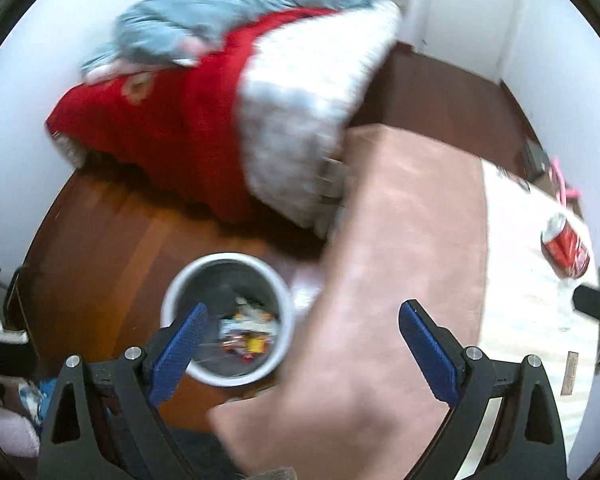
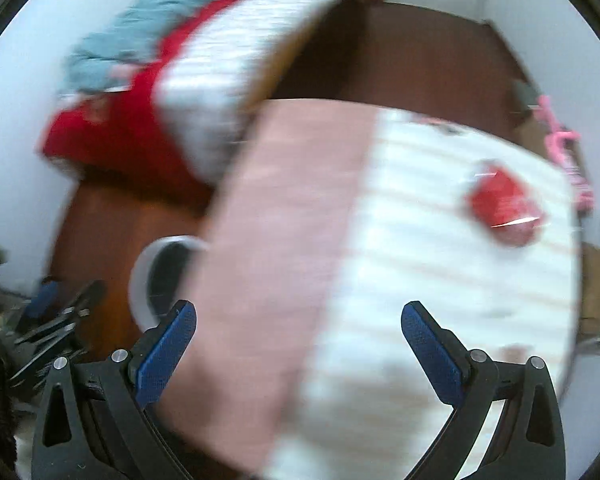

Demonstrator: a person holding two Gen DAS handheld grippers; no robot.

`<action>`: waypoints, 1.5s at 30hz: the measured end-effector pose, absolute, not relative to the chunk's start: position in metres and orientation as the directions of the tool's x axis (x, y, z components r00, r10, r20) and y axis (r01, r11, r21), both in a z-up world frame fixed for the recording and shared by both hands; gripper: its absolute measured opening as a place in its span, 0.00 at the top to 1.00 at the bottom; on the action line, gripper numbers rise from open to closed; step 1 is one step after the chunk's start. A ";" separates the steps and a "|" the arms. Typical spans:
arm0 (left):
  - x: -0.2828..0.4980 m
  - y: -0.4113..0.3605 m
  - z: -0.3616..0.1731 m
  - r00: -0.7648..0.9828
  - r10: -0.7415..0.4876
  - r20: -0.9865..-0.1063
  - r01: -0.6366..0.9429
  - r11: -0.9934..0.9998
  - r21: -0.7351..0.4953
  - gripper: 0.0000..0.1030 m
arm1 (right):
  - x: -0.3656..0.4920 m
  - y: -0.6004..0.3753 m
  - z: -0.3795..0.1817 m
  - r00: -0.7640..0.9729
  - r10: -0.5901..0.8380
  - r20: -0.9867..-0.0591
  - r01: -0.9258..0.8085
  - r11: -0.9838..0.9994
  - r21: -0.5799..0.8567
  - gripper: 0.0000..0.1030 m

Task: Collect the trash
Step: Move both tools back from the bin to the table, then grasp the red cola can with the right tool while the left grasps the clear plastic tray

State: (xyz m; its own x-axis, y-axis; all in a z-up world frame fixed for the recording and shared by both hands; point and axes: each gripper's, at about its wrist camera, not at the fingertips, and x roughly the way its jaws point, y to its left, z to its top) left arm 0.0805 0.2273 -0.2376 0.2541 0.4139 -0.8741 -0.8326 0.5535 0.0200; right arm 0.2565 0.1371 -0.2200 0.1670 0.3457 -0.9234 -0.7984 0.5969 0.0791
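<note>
Heaped beyond the pink sheet (image 1: 412,216): red blanket (image 1: 160,128), grey-blue quilt (image 1: 240,12) on top, white fleecy cover (image 1: 300,120) alongside. Below the sheet's edge, brown wooden floor (image 1: 112,240). Past its far corner, something pink (image 1: 564,184), blurred.

A home bedroom: a bed (image 1: 412,216) with pink and white covers, piled blankets (image 1: 204,92) against a white wall, wooden floor (image 1: 100,248), and a small wastebasket (image 1: 172,292) beside the bed.

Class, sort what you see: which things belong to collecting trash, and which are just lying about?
Job:
red drinks can lying on the bed
white round bin holding wrappers
open left claw
open right claw

Lying about:
red and white blanket
pink bedcover
</note>
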 end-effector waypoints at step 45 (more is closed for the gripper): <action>0.388 0.038 -0.335 0.247 0.003 -0.969 -0.443 0.890 -0.110 0.53 | 0.493 -0.095 -0.321 0.230 0.053 -0.972 -0.326 0.945 -0.026 0.14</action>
